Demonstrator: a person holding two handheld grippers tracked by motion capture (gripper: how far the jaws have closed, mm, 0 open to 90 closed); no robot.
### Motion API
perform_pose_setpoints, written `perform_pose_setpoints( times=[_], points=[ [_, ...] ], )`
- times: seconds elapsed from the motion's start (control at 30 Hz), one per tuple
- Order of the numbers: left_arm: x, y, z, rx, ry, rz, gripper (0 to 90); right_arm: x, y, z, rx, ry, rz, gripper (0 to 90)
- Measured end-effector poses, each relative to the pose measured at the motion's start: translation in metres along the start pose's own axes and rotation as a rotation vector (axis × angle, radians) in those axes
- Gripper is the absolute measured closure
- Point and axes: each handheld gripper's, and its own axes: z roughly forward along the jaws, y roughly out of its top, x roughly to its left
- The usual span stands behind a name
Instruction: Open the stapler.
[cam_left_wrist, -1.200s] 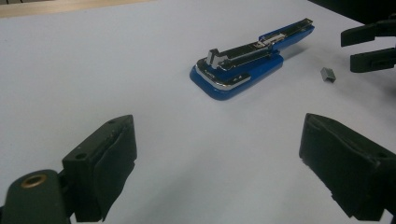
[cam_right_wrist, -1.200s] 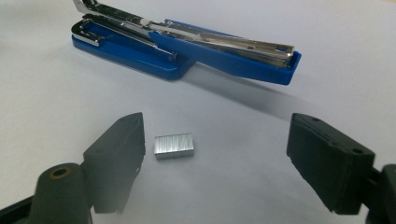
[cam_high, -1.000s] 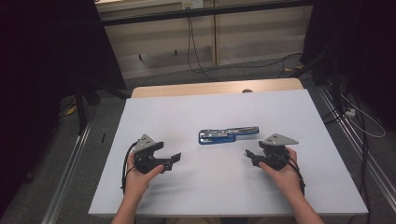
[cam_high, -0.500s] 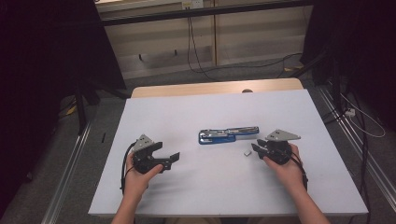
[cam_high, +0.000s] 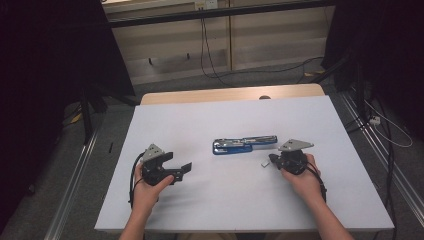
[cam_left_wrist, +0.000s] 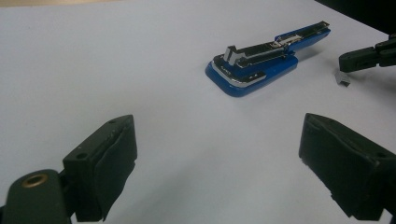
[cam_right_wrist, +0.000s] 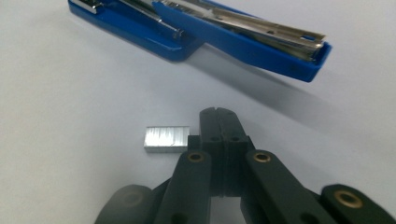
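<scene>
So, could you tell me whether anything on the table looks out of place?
The blue stapler lies hinged open, its magazine exposed, and a loose strip of staples sits on the table beside the shut right claw.

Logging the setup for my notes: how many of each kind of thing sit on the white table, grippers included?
Blue stapler: 1
Strip of staples: 1
Grippers: 2, left gripper and right gripper
Total: 4

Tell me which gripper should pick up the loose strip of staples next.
Right. The right gripper sits shut right beside the staple strip, though it must open first. The left gripper is open but far off, beyond the blue stapler.
</scene>
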Motion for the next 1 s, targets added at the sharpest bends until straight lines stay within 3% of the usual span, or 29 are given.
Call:
perform_pose_setpoints(
  times=[0.23, 0.5, 0.8, 0.87, 1.0],
  points=[
    [0.001, 0.001, -0.002, -0.012, 0.001, -0.013, 12.0, 0.004, 0.000, 0.000, 0.018, 0.016, -0.013, 90.0],
    [0.003, 0.001, -0.003, -0.017, 0.009, -0.026, 12.3, 0.011, -0.004, -0.005, 0.022, 0.068, -0.016, 90.0],
    [0.003, 0.002, -0.003, -0.021, 0.009, -0.031, 12.5, 0.025, -0.008, -0.013, 0.035, 0.137, -0.059, 90.0],
    [0.003, 0.002, -0.003, -0.026, 0.010, -0.031, 12.5, 0.024, -0.007, -0.013, 0.026, 0.129, -0.078, 84.0],
    [0.004, 0.001, -0.003, -0.025, 0.012, -0.037, 12.5, 0.016, -0.003, -0.010, -0.008, 0.097, -0.078, 62.8]
  ],
)
